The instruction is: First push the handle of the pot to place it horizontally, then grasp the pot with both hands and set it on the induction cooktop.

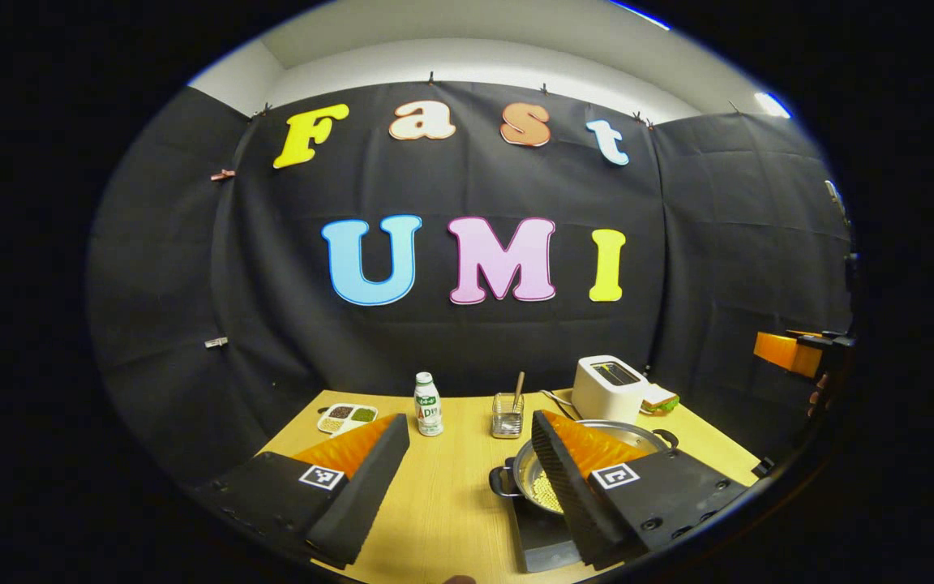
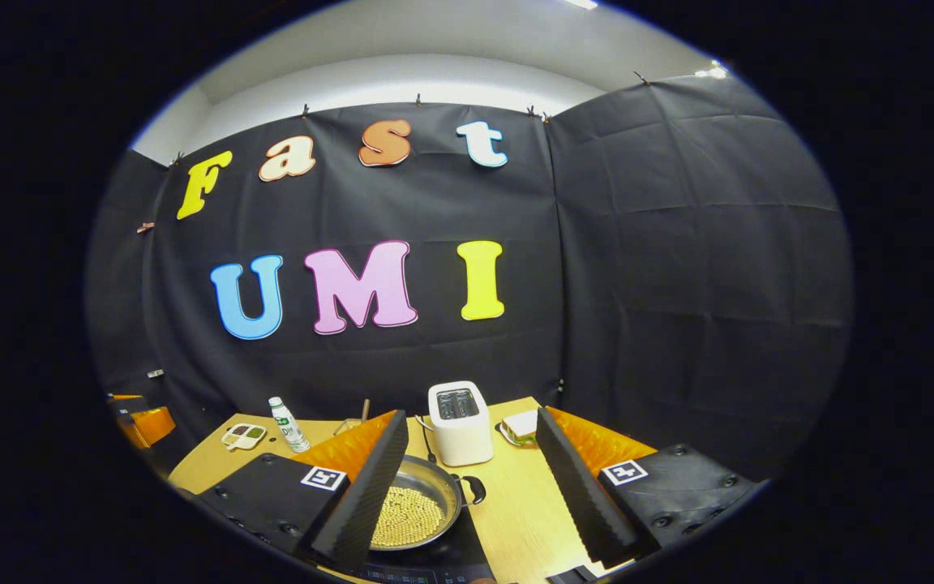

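Both tongs, left [image 1: 467,454] and right [image 2: 471,462], gape wide and empty above the pot [image 2: 410,507], which sits low in frame on the induction cooktop [image 2: 434,560], apparently delivered.

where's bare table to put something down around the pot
Free: the wood table between the bottle and the pot, and the strip right of the pot below the toaster. Crowded: the back edge, where the snack tray, utensil holder, toaster and sandwich stand.
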The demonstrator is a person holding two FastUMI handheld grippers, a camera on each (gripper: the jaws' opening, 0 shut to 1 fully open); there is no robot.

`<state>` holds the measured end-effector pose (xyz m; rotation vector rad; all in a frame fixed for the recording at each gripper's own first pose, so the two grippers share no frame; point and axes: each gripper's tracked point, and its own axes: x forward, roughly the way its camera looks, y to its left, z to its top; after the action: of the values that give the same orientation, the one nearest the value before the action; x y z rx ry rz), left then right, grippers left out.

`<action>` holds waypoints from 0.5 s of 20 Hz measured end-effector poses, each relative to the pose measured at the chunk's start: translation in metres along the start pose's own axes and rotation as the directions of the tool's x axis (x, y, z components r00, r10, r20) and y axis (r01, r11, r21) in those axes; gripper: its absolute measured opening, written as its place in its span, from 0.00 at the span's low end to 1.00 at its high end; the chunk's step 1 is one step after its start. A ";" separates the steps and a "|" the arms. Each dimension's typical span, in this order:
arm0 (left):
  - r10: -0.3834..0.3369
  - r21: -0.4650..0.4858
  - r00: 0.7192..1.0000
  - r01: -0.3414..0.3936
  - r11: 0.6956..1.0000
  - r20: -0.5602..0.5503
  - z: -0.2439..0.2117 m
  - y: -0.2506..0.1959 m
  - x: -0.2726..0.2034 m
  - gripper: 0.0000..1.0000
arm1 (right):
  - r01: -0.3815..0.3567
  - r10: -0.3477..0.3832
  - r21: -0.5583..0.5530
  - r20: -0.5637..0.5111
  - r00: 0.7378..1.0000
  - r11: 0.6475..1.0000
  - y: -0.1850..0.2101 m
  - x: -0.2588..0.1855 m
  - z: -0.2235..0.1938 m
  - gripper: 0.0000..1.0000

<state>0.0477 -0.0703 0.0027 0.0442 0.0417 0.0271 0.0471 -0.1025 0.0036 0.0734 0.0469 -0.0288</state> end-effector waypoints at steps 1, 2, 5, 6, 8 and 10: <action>-0.003 -0.005 1.000 0.003 1.000 0.007 0.001 0.000 -0.007 0.95 | -0.002 0.002 -0.009 0.004 1.000 1.000 0.001 -0.005 0.000 1.00; -0.012 -0.003 1.000 0.012 1.000 0.020 0.002 -0.001 -0.013 0.95 | 0.001 -0.001 -0.022 0.010 1.000 1.000 0.000 -0.010 -0.002 0.98; -0.011 0.001 0.998 0.011 1.000 0.061 0.007 0.005 -0.025 0.95 | -0.006 0.006 -0.038 0.005 1.000 0.999 0.000 -0.022 -0.009 0.98; -0.001 -0.001 0.997 0.001 1.000 0.073 0.008 0.008 -0.030 0.96 | -0.011 0.012 -0.038 0.009 1.000 0.999 0.002 -0.026 -0.008 0.99; 0.018 -0.004 0.996 -0.018 1.000 0.091 0.010 0.011 -0.041 0.95 | -0.011 0.013 -0.042 0.034 0.999 0.999 0.000 -0.036 -0.005 0.98; 0.023 -0.008 0.995 -0.022 1.000 0.093 0.008 0.007 -0.052 0.94 | -0.026 0.028 -0.035 0.053 0.998 0.999 0.004 -0.048 -0.001 0.98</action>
<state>-0.0038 -0.0648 0.0132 0.0385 -0.0520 0.0476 -0.0009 -0.0969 0.0048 0.0389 -0.0068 -0.0028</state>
